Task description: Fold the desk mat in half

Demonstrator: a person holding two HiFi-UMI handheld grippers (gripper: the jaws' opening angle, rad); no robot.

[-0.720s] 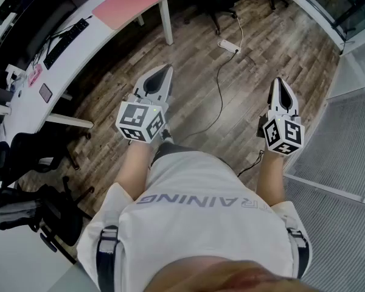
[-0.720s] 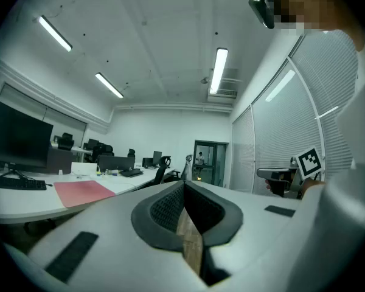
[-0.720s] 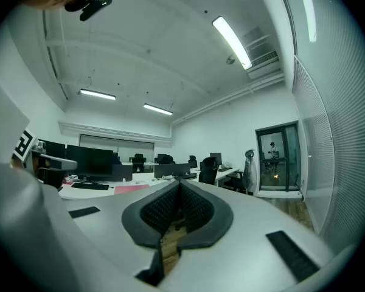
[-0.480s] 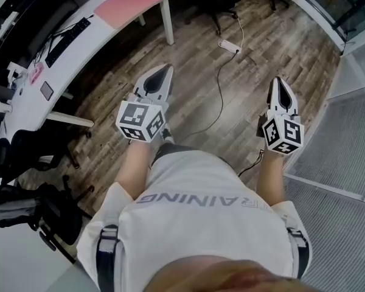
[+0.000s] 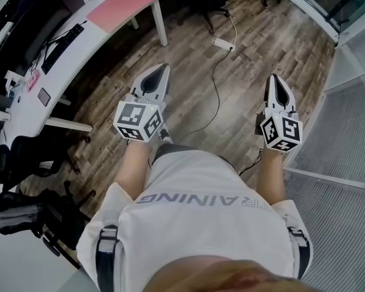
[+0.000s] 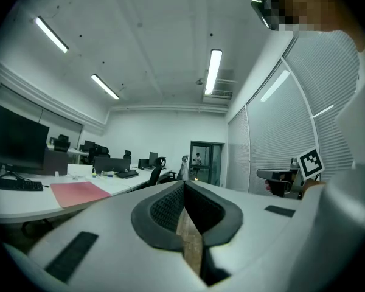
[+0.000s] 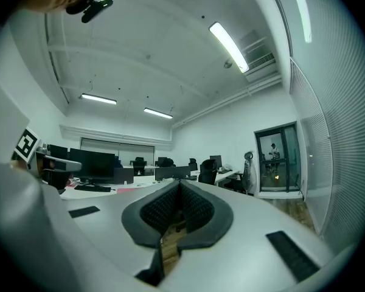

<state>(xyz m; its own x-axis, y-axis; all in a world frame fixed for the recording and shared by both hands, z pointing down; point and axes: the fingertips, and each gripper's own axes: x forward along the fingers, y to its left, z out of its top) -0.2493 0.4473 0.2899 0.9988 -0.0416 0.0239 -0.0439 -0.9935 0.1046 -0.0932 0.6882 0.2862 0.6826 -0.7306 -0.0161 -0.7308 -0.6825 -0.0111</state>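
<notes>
Desk mat (image 5: 120, 8): pink, rectangular, lying flat and unfolded on the white desk (image 5: 73, 56), near its edge.
Left gripper (image 5: 163, 72): jaws closed together with nothing between them, well apart from the desk.
Right gripper (image 5: 275, 81): jaws closed together, empty, farther from the desk than the left.

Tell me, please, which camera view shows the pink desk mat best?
The head view: it looks down on the desk mat, lying flat and unfolded on the white desk. The left gripper view catches it only as a low pink strip; the right gripper view shows at most a sliver.
</notes>
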